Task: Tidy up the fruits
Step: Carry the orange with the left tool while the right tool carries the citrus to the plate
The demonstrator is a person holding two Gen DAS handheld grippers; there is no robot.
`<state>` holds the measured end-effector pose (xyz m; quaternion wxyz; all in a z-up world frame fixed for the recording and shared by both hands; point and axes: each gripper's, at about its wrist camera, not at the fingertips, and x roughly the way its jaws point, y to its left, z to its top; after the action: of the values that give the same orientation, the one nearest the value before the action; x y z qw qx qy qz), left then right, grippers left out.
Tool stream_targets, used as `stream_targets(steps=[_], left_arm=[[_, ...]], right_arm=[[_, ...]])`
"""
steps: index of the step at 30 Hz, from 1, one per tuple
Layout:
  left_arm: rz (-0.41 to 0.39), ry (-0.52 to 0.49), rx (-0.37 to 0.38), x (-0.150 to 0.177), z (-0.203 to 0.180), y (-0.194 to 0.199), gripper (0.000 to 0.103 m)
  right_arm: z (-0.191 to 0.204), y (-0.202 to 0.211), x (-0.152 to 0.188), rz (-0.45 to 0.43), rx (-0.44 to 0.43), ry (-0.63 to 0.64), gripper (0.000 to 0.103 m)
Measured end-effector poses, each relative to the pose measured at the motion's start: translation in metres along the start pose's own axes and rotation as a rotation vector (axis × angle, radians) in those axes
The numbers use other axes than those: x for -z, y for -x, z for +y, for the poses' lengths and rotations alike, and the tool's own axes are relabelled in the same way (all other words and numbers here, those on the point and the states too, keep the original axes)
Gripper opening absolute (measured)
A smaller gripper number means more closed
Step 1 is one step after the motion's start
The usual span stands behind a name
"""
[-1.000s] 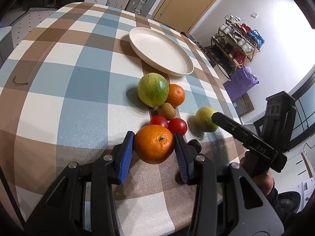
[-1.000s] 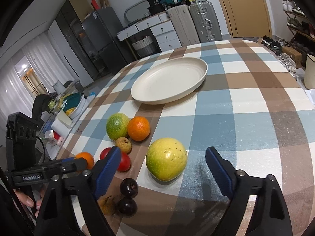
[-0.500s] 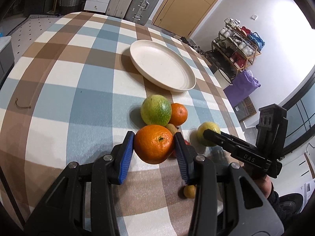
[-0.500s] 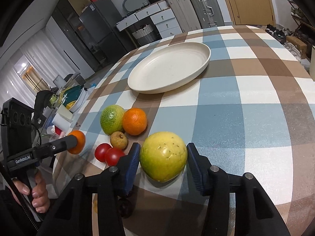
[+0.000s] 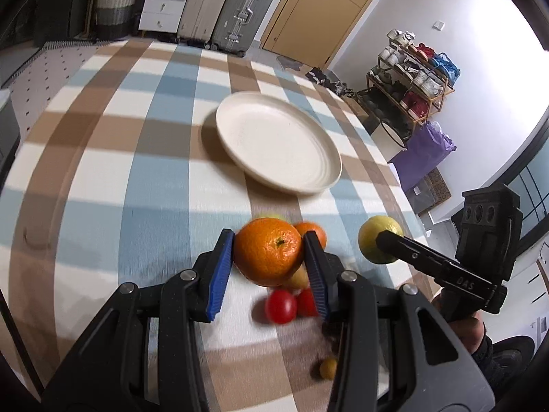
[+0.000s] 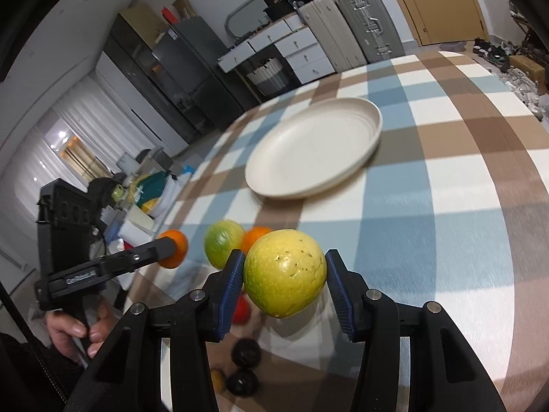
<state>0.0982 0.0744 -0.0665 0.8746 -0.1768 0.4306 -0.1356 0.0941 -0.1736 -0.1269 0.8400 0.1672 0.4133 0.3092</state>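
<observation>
The left gripper (image 5: 269, 255) clamps an orange (image 5: 268, 250) between its blue fingers, above the tomatoes (image 5: 280, 306). The right gripper (image 6: 284, 279) squeezes a yellow-green fruit (image 6: 284, 277) between its fingers. The plate (image 6: 314, 147) lies ahead of both.

Bright indoor light, fisheye warp.
We see motion blur smearing the checked tablecloth (image 5: 103, 178) and plate (image 6: 314, 151); corners vignette black.

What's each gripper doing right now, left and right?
Left gripper: closed on the orange, lifted off the table.
Right gripper: closed on the yellow-green fruit, also lifted.
</observation>
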Motion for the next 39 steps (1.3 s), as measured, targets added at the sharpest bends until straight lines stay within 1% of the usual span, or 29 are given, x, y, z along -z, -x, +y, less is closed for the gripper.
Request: stream_targets(steps=[3, 9, 17, 21, 23, 25, 29, 31, 32, 36, 39], left_arm=[[-0.005, -0.008, 0.009, -0.018, -0.002, -0.003, 0.038], [-0.008, -0.037, 0.031, -0.054, -0.014, -0.014, 0.038], [0.026, -0.073, 0.063, -0.098, -0.029, -0.043, 0.038], [0.034, -0.084, 0.067, -0.122, -0.032, -0.059, 0.038], [0.029, -0.090, 0.055, -0.135, -0.033, -0.067, 0.038], [0.036, -0.085, 0.067, -0.149, -0.031, -0.077, 0.038], [0.054, -0.074, 0.056, -0.175, -0.025, -0.104, 0.038], [0.070, -0.075, 0.062, -0.185, -0.021, -0.119, 0.038], [0.078, -0.075, 0.052, -0.189, -0.019, -0.127, 0.038], [0.101, -0.076, 0.038, -0.199, -0.013, -0.155, 0.038], [0.135, -0.055, 0.037, -0.202, -0.005, -0.177, 0.038]], right_arm=[[0.001, 0.001, -0.014, -0.023, -0.040, -0.005, 0.049], [0.008, 0.003, -0.042, -0.062, -0.071, 0.018, 0.049], [0.008, -0.006, -0.080, -0.075, -0.063, 0.060, 0.049], [0.004, -0.016, -0.100, -0.073, -0.056, 0.071, 0.049], [-0.001, -0.022, -0.107, -0.073, -0.055, 0.073, 0.049], [-0.005, -0.029, -0.116, -0.074, -0.050, 0.077, 0.049], [-0.012, -0.045, -0.133, -0.071, -0.043, 0.082, 0.049], [-0.017, -0.054, -0.143, -0.069, -0.036, 0.086, 0.049], [-0.019, -0.058, -0.146, -0.068, -0.031, 0.088, 0.049], [-0.031, -0.078, -0.159, -0.050, -0.019, 0.086, 0.049], [-0.040, -0.093, -0.164, -0.031, -0.008, 0.085, 0.049]])
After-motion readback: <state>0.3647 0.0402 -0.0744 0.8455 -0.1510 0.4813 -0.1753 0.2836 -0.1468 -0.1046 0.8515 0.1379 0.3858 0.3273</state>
